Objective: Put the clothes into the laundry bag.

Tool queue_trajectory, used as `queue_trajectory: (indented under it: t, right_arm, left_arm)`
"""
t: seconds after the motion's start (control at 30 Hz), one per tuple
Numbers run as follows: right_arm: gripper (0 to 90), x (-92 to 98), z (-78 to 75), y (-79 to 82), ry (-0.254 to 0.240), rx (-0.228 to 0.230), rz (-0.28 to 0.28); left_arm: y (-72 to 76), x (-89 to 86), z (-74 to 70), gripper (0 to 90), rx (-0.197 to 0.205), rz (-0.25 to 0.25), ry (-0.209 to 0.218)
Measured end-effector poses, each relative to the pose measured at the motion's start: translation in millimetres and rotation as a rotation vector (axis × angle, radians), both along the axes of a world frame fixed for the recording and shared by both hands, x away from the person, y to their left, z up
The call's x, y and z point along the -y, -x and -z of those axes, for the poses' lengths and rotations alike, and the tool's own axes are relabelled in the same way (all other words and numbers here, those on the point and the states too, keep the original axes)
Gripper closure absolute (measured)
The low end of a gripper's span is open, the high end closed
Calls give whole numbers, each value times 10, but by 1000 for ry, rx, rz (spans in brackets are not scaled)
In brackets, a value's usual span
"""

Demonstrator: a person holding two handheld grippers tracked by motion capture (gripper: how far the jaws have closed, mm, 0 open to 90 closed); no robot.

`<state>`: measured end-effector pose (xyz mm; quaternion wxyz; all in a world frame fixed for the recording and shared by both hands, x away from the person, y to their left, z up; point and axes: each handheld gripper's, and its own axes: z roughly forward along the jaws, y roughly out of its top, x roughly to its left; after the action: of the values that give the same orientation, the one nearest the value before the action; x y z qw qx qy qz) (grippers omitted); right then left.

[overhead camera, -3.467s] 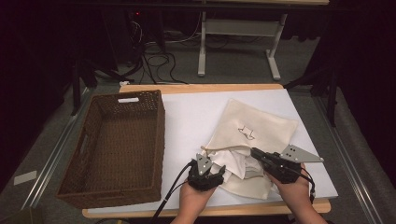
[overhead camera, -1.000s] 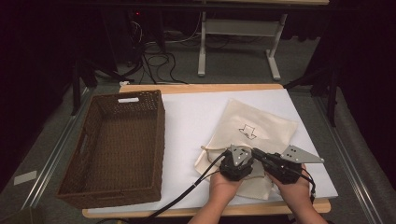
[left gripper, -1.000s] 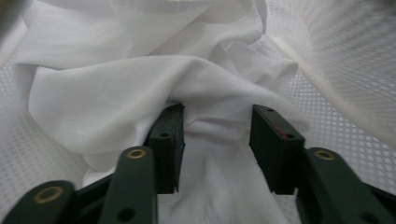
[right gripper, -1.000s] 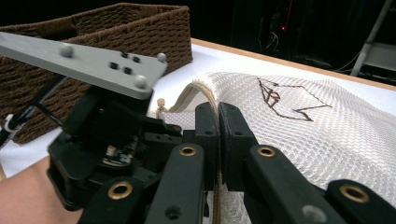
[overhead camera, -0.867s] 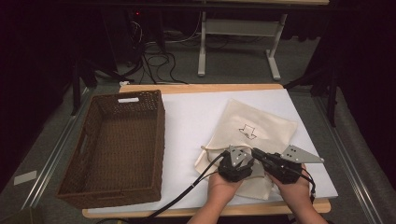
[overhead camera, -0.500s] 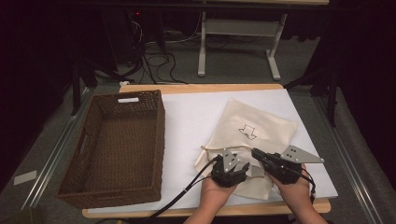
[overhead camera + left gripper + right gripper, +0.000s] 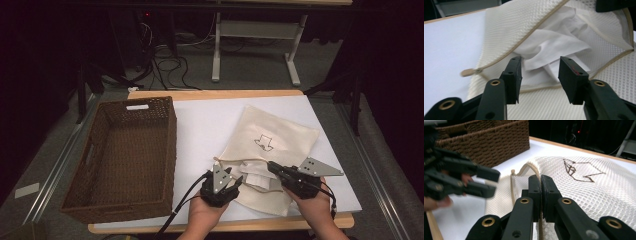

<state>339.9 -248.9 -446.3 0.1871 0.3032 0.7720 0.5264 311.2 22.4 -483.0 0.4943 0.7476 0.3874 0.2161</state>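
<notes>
A cream mesh laundry bag [image 7: 272,137] with a printed dark outline lies on the white table, its zipped mouth open toward me. White cloth [image 7: 549,50] sits inside the opening. My right gripper [image 7: 272,167] is shut on the bag's upper zip edge [image 7: 534,168], holding it lifted. My left gripper [image 7: 231,182] stands open just before the mouth; in the left gripper view its fingertips [image 7: 515,66] frame the white cloth without touching it. The zip pull [image 7: 469,72] lies at the opening's left end.
A brown wicker basket [image 7: 125,150] stands on the left part of the table, seen also as a basket wall [image 7: 486,137] in the right gripper view. Bare white table surface [image 7: 205,120] lies between basket and bag. Cables and a desk frame lie beyond the far edge.
My left gripper has drawn back leftward out of the bag's mouth and now stands open in front of it. The right gripper has kept its hold on the zip edge.
</notes>
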Motion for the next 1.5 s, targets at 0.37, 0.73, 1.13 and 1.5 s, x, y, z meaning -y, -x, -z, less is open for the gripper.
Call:
queue_trajectory:
  t: [0.37, 0.73, 1.13, 1.5]
  right_arm:
    - [876, -175, 208, 48, 109, -63, -55]
    - [875, -425, 508, 82, 285, -156, -110]
    - [877, -403, 632, -42, 355, -226, -43]
    - [877, -305, 625, -92, 333, -254, -19]
  left_arm:
    - [117, -169, 57, 553, -5, -6, 52]
    - [130, -197, 47, 532, 2, -6, 80]
    - [79, -246, 103, 503, -26, -53, 53]
    - [31, -281, 149, 480, -41, -94, 21]
